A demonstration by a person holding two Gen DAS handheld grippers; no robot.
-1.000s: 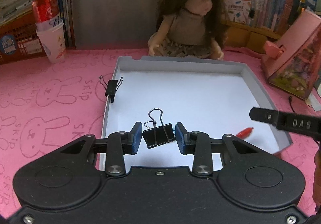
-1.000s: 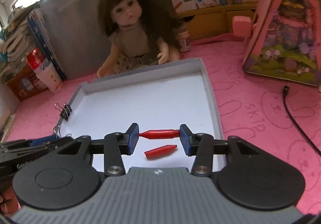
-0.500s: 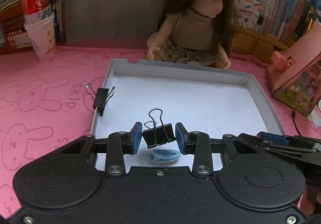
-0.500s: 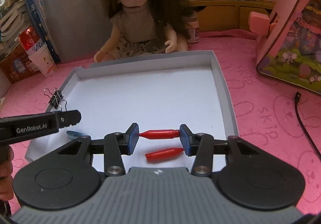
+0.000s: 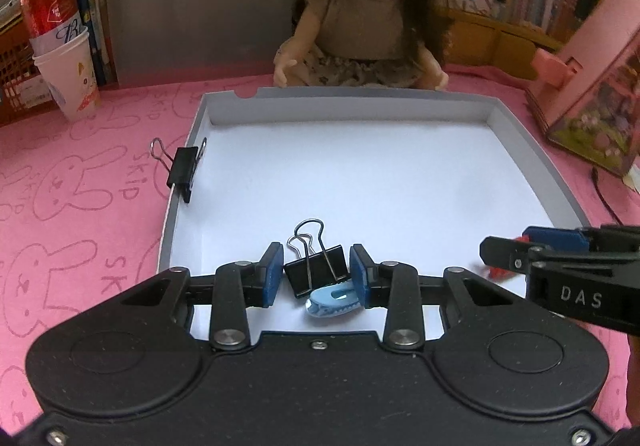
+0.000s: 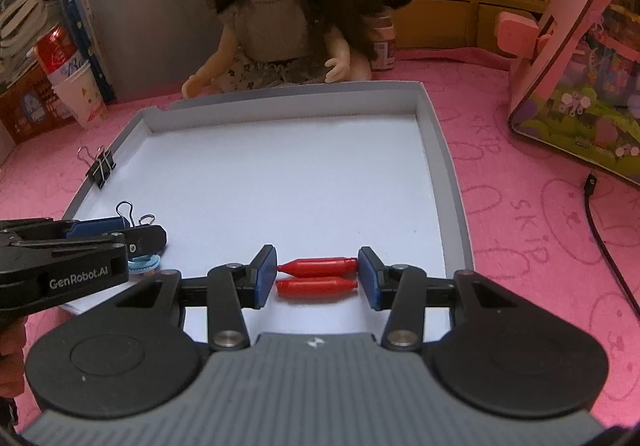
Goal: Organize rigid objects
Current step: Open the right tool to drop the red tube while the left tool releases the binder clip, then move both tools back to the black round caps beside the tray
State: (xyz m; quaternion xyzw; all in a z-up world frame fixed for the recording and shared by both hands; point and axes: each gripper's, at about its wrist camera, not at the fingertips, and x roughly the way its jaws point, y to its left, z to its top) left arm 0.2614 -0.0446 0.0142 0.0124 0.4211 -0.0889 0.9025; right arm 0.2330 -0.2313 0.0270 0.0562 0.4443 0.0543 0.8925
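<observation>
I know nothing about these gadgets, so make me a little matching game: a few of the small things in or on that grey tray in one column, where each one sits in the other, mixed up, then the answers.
Things:
1. binder clip
2. second binder clip
3. red cap
4. blue clip

Places:
A. lying on the tray floor under the left gripper
B. held between the left gripper's fingers
C. clipped on the tray's side wall
D. held end to end by the right gripper

Pairs: 1-B, 2-C, 3-D, 4-A

left tool (image 5: 316,278) grips a black binder clip (image 5: 316,273) above the tray (image 5: 532,150).
</observation>
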